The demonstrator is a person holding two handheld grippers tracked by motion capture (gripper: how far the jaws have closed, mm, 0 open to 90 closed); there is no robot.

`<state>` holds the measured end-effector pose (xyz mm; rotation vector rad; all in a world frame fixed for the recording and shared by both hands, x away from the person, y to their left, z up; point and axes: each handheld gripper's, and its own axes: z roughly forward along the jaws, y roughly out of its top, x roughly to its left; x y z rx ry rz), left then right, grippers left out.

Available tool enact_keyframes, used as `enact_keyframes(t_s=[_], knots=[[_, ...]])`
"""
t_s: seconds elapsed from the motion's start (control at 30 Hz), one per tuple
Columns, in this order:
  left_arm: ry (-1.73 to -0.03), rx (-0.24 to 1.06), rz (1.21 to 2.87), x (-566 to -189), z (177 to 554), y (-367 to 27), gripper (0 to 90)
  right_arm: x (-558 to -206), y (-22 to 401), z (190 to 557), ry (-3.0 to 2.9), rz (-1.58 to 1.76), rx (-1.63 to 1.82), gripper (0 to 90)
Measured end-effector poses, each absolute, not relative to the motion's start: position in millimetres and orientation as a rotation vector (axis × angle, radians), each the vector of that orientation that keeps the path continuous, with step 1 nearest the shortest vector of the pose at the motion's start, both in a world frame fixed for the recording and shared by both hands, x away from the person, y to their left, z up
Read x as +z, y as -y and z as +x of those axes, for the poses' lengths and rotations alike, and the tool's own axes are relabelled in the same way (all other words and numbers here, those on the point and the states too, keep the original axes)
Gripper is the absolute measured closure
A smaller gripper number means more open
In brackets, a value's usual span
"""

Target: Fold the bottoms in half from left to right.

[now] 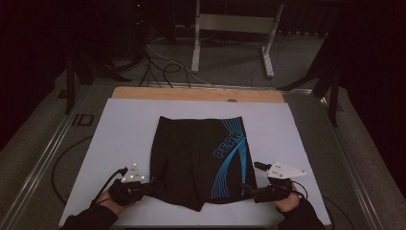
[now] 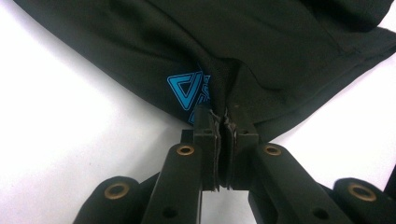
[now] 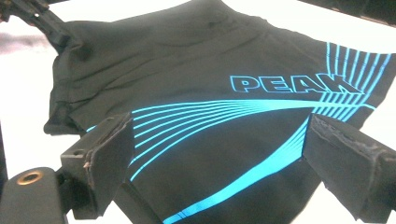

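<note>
Pinching hem of black shorts [image 1: 198, 158] near table's [image 1: 124, 129] front edge: left claw [image 2: 223, 122]; right claw [image 3: 215, 158] stood wide over fabric.

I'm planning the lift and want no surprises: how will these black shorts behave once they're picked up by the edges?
The black shorts will probably be floppy: fabric already bunches into folds where the left gripper pinches the hem. Likely light, as they lie thin and flat on the white mat. The middle would probably sag, since the right gripper stands open around the other edge.
</note>
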<state>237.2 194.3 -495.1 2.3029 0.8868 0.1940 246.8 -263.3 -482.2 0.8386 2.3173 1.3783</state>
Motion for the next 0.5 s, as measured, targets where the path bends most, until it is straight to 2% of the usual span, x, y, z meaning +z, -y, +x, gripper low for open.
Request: enact_keyframes(t_s=[0.17,0.5], knots=[[-0.881,0.193,2.298,-494,237,-195,85.3,-475,263,247,-2.325,0.858,1.362,9.4],[-0.87,0.192,2.295,-493,237,-195,85.3,-430,255,251,-2.315,0.868,1.369,9.4]])
